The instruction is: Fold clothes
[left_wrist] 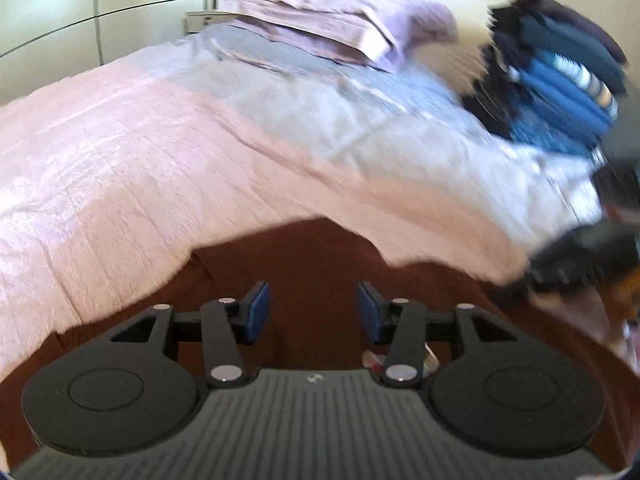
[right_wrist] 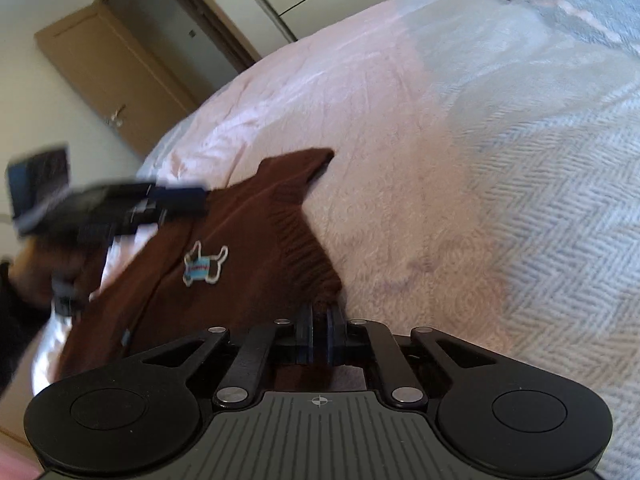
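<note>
A brown knitted sweater [right_wrist: 240,240] is lying on the pink-and-grey bedspread [right_wrist: 440,120] of a bed, its dog patch [right_wrist: 204,266] facing up. The right hand-held gripper [right_wrist: 318,336] is pinching the ribbed edge of the sweater, its blue pads [right_wrist: 332,332] pressed together on the fabric. The left hand-held gripper [left_wrist: 314,312] is hovering over the sweater [left_wrist: 304,256] with jaws parted and nothing between them; in the right wrist view it is appearing blurred [right_wrist: 176,200] at the garment's far side. A stack of folded dark and blue clothes [left_wrist: 560,80], somewhat smeared, is sitting near folded lilac bedding [left_wrist: 340,16].
</note>
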